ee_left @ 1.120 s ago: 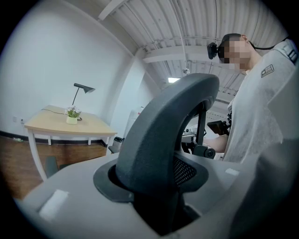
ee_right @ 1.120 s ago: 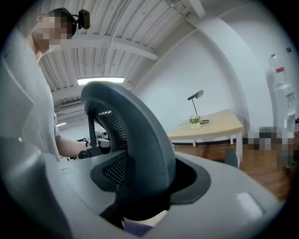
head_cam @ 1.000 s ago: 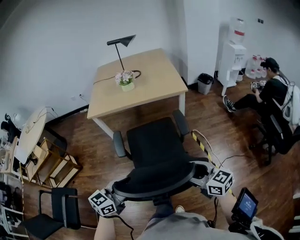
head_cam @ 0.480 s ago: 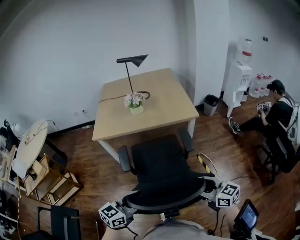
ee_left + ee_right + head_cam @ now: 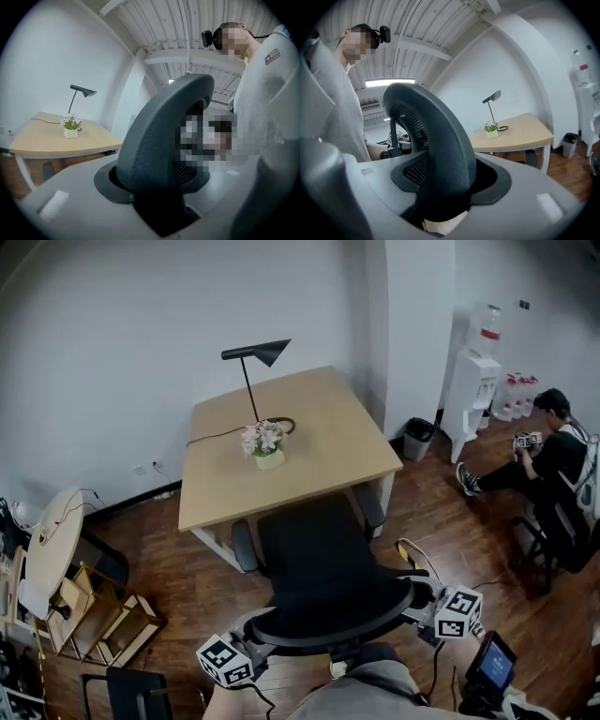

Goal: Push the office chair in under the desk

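The black office chair (image 5: 314, 549) faces the light wooden desk (image 5: 309, 442), its seat front at the desk's near edge and its armrests beside the desk's legs. My left gripper (image 5: 246, 652) is shut on the left end of the curved backrest rim (image 5: 333, 622); my right gripper (image 5: 427, 610) is shut on the right end. In the left gripper view the grey rim (image 5: 159, 136) fills the gap of the left gripper (image 5: 154, 187). The right gripper view shows the same rim (image 5: 436, 140) clamped in the right gripper (image 5: 440, 187).
On the desk stand a black lamp (image 5: 253, 357) and a flower pot (image 5: 264, 444). A waste bin (image 5: 418, 439), a water dispenser (image 5: 473, 381) and a seated person (image 5: 548, 451) are to the right. A wooden rack (image 5: 103, 610) stands left. A striped cable (image 5: 412, 554) lies by the chair.
The chair has rolled forward toward the desk, its seat front going from well short of the desk to its edge. Both grippers moved forward with the backrest, still clamped on it.
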Tool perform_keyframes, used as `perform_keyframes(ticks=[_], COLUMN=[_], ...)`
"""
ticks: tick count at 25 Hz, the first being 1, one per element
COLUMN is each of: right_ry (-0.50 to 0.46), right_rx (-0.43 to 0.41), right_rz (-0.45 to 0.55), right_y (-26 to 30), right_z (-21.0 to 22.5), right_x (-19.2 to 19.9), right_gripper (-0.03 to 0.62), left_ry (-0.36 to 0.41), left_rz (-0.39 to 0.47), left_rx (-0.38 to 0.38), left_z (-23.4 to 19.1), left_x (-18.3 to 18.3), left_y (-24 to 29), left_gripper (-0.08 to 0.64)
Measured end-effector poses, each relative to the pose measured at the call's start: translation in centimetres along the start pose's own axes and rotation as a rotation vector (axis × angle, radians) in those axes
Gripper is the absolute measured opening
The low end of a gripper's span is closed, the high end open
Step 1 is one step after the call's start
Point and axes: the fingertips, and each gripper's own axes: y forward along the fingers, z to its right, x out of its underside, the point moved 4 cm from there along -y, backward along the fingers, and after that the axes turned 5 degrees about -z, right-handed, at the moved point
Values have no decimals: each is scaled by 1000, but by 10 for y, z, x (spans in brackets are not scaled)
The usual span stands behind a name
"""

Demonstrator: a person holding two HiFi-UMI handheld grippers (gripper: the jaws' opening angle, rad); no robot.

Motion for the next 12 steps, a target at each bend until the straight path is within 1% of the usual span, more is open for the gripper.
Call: perform_keyframes(ticks=[6,12], right_ry=[1,3], right_rx=[7,-1], right_rz=[18,27], right_y=[31,64], right_z=[21,51], right_x=[-17,-37], right_gripper=[259,258], left_ry=[8,-6], left_rz=[-3,-16], left_rx=[5,20], left_z=[-43,-88], left_x=[-14,-28], left_y=[6,19], left_gripper=[209,204])
